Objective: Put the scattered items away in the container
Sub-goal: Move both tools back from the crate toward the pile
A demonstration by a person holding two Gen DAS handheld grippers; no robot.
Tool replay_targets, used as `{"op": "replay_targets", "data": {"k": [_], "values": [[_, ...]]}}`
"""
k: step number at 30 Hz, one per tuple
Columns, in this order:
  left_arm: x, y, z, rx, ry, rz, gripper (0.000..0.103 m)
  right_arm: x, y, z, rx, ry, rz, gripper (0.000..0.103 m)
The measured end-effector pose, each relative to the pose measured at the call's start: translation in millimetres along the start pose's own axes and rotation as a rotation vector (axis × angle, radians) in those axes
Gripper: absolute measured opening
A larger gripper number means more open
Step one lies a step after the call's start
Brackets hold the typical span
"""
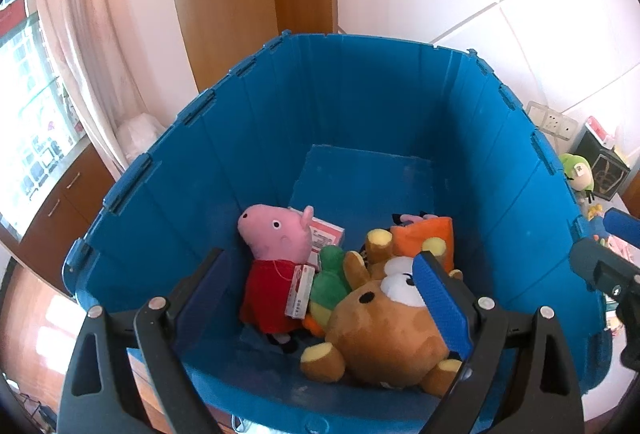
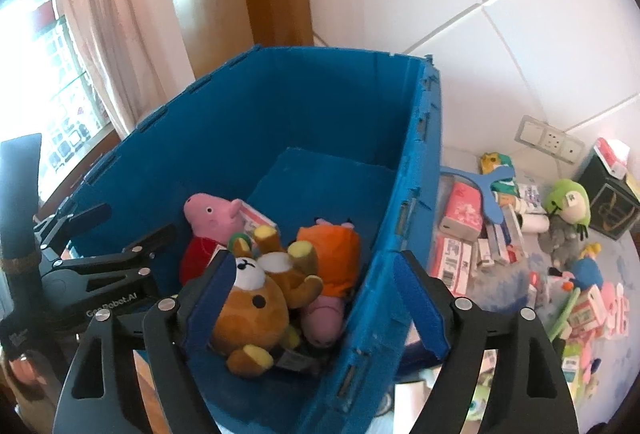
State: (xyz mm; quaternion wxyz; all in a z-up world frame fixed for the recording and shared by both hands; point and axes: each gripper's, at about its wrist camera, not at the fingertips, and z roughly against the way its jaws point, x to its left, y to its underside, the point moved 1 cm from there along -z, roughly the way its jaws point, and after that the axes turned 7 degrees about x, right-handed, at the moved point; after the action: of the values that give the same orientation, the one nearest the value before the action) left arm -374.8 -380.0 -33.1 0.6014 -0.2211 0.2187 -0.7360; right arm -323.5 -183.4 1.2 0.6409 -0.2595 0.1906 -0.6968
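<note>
Faintly, "GeoRobot.AI" reads in white on the left gripper point(image 2: 96, 230) body in the right wrist view; box labels are too small to read. Both grippers are spread and hold nothing — the left gripper over the blue container point(image 1: 256, 137), the right gripper point(image 2: 316, 294) straddling its right wall. Inside, the brown bear point(image 1: 384, 326) lies on its back, long axis across the floor; the pink pig point(image 1: 276, 234) sits upright, snout pointing left; scattered boxes point(image 2: 460, 234) lie outside to the right.
</note>
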Motion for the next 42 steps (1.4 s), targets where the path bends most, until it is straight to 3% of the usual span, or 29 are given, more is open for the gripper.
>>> {"op": "replay_targets", "data": {"k": [3, 7, 18, 23, 31, 38, 42], "values": [[-5, 4, 6, -0.013, -0.004, -0.016, 0.093, -14, 8, 14, -0.03, 0.009, -0.046, 0.088], [-14, 7, 16, -0.038, 0.019, -0.026, 0.093, -37, 25, 31, -0.067, 0.016, -0.116, 0.099], [-83, 12, 50, -0.102, 0.141, -0.118, 0.093, -133, 89, 80, -0.139, 0.092, -0.314, 0.1], [-132, 22, 70, -0.134, 0.18, -0.17, 0.093, -192, 127, 113, -0.192, 0.137, -0.379, 0.102], [-240, 49, 102, -0.183, 0.178, -0.186, 0.093, -326, 198, 163, -0.283, 0.224, -0.492, 0.102], [-352, 84, 87, -0.094, 0.212, -0.21, 0.093, -421, 245, 178, -0.226, 0.222, -0.514, 0.102], [-385, 103, 75, -0.053, 0.22, -0.229, 0.093, -457, 267, 175, -0.169, 0.257, -0.545, 0.102]]}}
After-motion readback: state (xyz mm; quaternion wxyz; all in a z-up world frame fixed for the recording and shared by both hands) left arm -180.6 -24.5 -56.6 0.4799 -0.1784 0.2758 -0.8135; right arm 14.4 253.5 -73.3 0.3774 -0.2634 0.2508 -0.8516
